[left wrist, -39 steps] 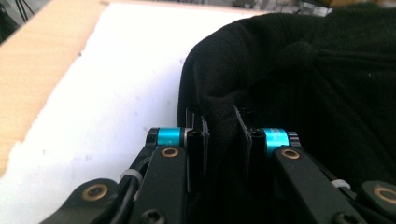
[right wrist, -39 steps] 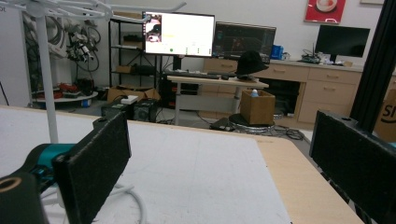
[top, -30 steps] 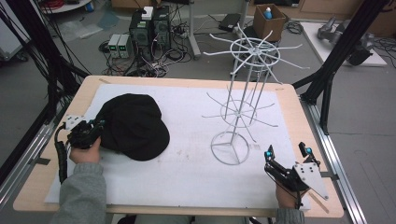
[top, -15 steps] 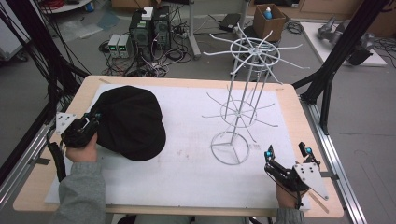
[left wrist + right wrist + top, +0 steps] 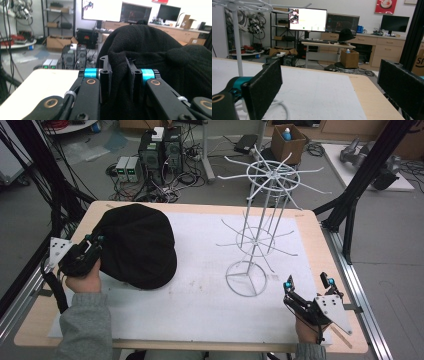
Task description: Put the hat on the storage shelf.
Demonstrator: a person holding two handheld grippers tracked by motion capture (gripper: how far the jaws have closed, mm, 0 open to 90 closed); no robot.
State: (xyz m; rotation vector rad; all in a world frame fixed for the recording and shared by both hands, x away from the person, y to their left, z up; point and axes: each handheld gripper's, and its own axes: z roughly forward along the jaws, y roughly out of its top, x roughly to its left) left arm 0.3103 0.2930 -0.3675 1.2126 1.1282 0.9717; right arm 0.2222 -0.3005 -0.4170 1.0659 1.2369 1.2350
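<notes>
1. A lab room with shelves, monitors and computer towers on the floor surrounds the wooden table (image 5: 310, 227), which is covered with a white sheet.
2. The left tongs (image 5: 92, 241) are clamped on a fold of the black cap (image 5: 137, 245) at its left edge; the cap sits at the table's left side, apparently partly lifted, though that is hard to judge from above.
3. The right tongs (image 5: 307, 282) rest at the near right corner, jaws wide apart, holding nothing.
4. The likely goal is hanging the cap on the white wire rack (image 5: 260, 220). Best to keep a deep bite on the fabric and lift clear before swinging across.
5. The left gripper view reveals the cloth pinched between the jaws, which the high view leaves unclear; the high view gives the rack's position relative to the cap.
</notes>
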